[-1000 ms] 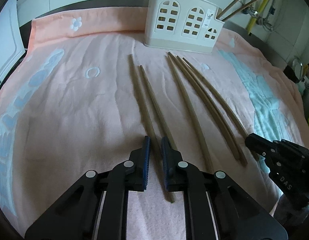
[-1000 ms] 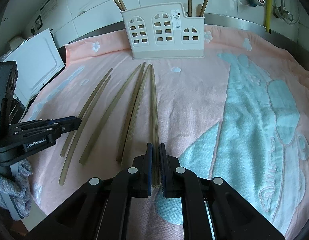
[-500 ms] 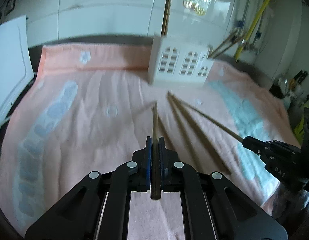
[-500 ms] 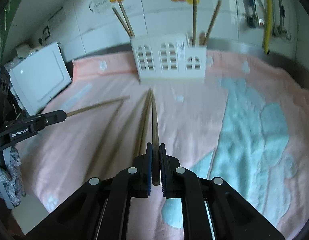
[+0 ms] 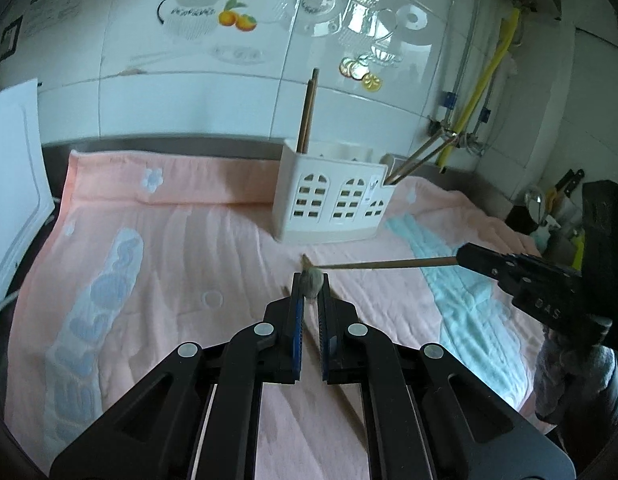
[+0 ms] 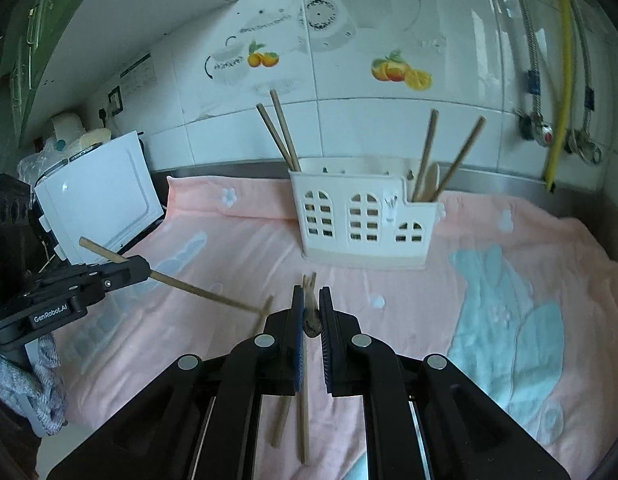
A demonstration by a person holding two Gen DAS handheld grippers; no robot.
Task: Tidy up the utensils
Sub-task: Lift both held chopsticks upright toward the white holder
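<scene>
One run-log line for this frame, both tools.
left tool: shut on chopstick | right tool: shut on chopstick | holder: four chopsticks in | towel: chopsticks left

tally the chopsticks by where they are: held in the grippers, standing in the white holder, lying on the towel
held chopsticks: 2, one in the left gripper, one in the right gripper
standing chopsticks in the white holder: 4
lying chopsticks on the towel: at least 2 show, blur hides any others
total: at least 8
</scene>
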